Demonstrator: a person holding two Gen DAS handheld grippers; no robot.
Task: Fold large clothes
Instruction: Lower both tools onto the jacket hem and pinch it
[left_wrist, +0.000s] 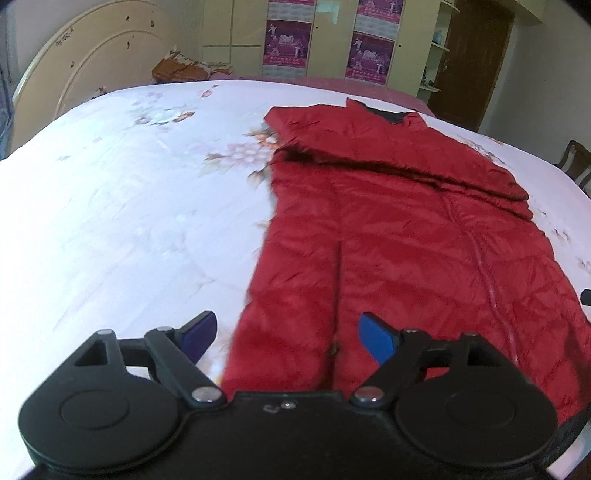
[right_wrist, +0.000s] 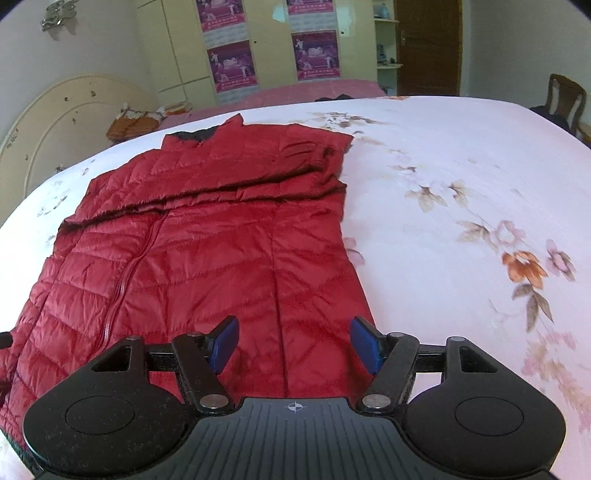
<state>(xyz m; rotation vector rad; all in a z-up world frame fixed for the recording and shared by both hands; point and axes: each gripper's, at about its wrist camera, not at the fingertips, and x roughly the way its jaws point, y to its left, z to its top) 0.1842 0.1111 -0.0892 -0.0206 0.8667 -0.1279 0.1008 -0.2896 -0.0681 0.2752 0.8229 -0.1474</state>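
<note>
A red quilted jacket (left_wrist: 399, 236) lies flat on the white floral bedsheet (left_wrist: 129, 206), collar away from me, with one sleeve folded across its chest. It also shows in the right wrist view (right_wrist: 207, 243). My left gripper (left_wrist: 286, 338) is open and empty, hovering over the jacket's near left hem edge. My right gripper (right_wrist: 293, 341) is open and empty, over the jacket's near right hem edge. A black tip at the far right edge of the left wrist view and at the far left edge of the right wrist view is the other gripper.
The bed's cream headboard (left_wrist: 85, 62) stands at the back left. An orange bundle (right_wrist: 135, 123) lies near it. A wardrobe with purple posters (right_wrist: 273, 48) and a brown door (right_wrist: 428, 44) are behind. A wooden chair (right_wrist: 565, 98) stands at the right.
</note>
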